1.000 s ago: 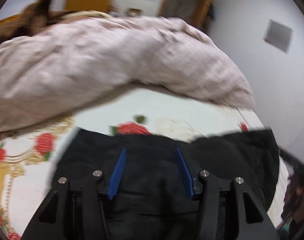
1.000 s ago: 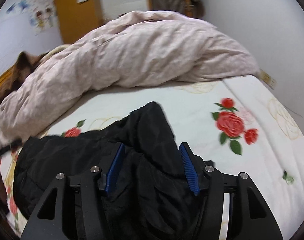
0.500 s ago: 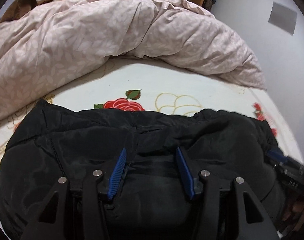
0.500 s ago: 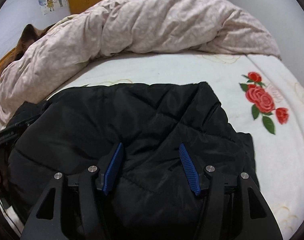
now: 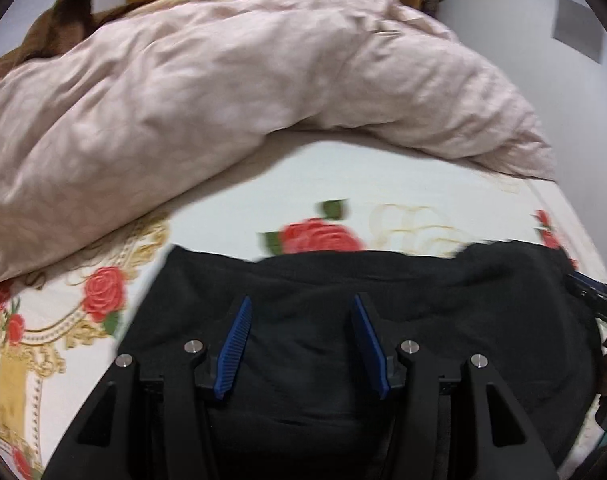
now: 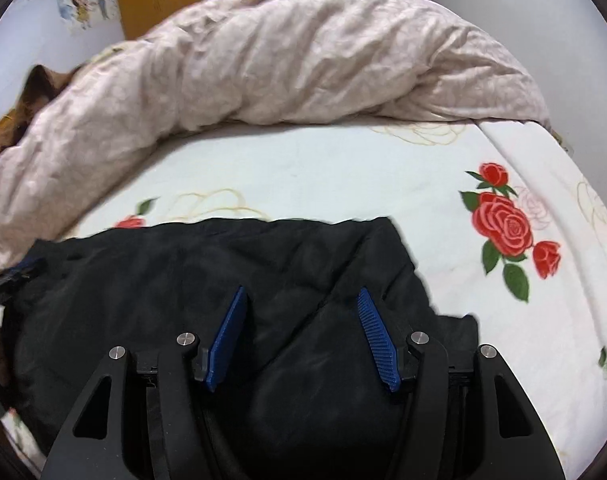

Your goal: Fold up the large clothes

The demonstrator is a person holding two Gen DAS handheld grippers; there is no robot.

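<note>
Black padded jacket (image 6: 207, 292) lies bunched on the rose-print bed sheet (image 6: 343, 176), near edge, well short of the heaped pink duvet (image 6: 303, 60). Left tool (image 5: 301, 320) and right tool (image 6: 303, 312) both spread wide over it, gripping nothing. Judged soft, puffy, slick-shelled, light but springy: best pinched at 2 outer edges or seams, not the mid-panel.
</note>
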